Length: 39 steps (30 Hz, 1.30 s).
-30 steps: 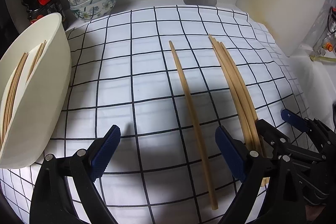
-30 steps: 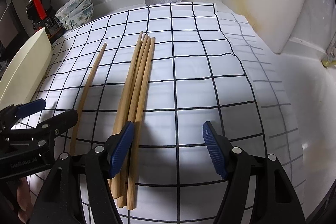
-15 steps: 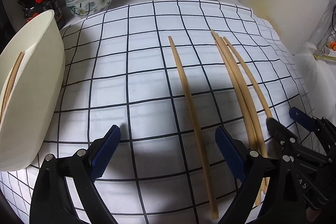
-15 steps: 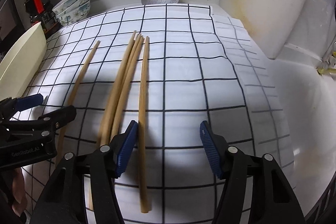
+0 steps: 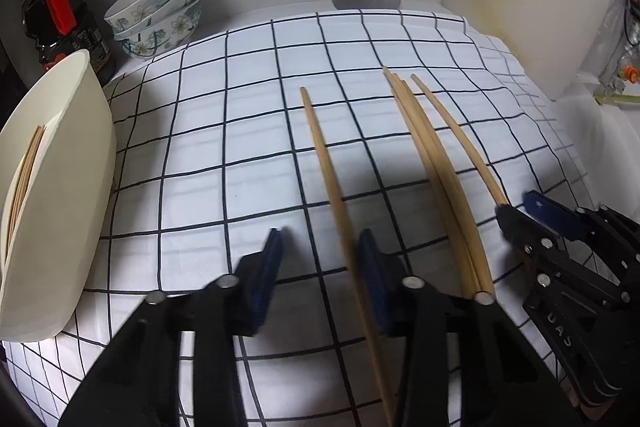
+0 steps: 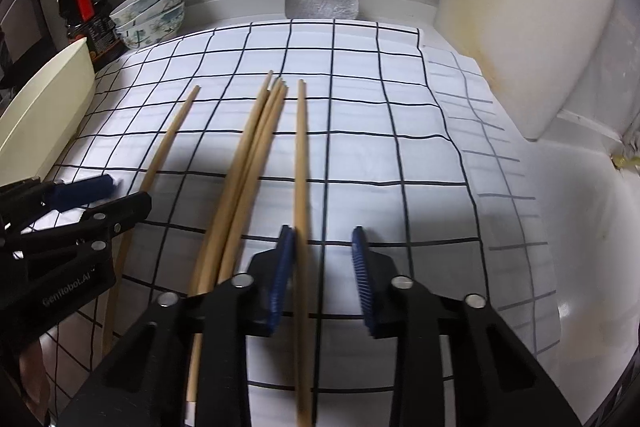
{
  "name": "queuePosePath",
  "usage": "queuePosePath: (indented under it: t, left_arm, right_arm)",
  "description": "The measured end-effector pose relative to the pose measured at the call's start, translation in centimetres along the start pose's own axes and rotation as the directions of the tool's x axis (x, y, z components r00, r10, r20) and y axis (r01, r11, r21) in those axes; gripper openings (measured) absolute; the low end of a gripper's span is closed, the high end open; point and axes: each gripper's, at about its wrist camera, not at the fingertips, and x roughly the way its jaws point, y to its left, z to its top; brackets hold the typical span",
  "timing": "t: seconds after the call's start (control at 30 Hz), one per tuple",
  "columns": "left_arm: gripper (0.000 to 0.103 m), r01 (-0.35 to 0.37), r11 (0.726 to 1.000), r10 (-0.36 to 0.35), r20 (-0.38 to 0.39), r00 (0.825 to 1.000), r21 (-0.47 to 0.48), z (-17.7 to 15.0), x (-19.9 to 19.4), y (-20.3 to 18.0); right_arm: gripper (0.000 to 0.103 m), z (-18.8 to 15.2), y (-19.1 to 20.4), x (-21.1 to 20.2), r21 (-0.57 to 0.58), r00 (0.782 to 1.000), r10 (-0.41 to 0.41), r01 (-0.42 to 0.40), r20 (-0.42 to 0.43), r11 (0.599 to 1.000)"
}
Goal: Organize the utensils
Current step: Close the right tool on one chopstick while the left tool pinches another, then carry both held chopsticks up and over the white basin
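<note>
White surface (image 6: 580,227) covered by a black-grid white cloth (image 5: 240,131). On the cloth: a lone chopstick (image 5: 320,155), a bundle of chopsticks (image 5: 424,147), another single one (image 5: 460,147), cream bin (image 5: 72,187) at left edge. Stacked floral bowls (image 5: 160,11), dark bottle (image 5: 60,15) behind.

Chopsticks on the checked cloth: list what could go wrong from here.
1. Both jaws have just been closing, a chopstick between each pair. In the left hand-held gripper the single chopstick lies against one pad, so it may roll or skew.
2. The right hand-held gripper takes the outer chopstick near one end; the far end could sag.
3. Its finger sits close to the bundle of three and may nudge it.
</note>
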Motion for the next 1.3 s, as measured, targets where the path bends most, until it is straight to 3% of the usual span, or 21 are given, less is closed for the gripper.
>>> queuePosePath:
  t: [0.1,0.17,0.4,0.77,0.97,1.3]
  left_arm:
    - [0.010,0.009,0.999,-0.009,0.002,1.000,0.040,-0.4,-0.3,-0.7]
    - [0.009,0.004,0.998,-0.004,-0.006,1.000,0.064,-0.5,-0.4,-1.1]
    - [0.007,0.036,0.998,-0.034,-0.053,0.998,0.053,-0.4,-1.0,-0.1]
    - [0.007,0.091,0.993,-0.089,-0.033,0.995,0.072,-0.3,-6.0,1.2]
    - [0.007,0.101,0.992,-0.101,0.004,0.995,0.075,0.4,-9.2,3.0]
    - [0.007,0.090,0.995,-0.093,0.078,0.993,0.048,1.2,-13.1,9.2]
  right_arm:
    - [0.007,0.2,0.2,0.1,0.003,1.000,-0.002,0.002,-0.010,1.000]
    - [0.006,0.3,0.0,0.1,0.023,1.000,0.007,-0.007,-0.015,1.000]
    - [0.006,0.1,-0.9,-0.8,0.114,0.998,0.061,-0.057,-0.032,0.992]
    - [0.006,0.1,0.0,-4.6,0.173,0.994,0.106,-0.105,0.000,0.979]
    - [0.006,1.8,2.2,-7.5,0.160,0.991,0.127,-0.132,0.040,0.978]
    - [0.006,4.7,8.0,-9.5,0.102,0.983,0.165,-0.173,0.084,0.980]
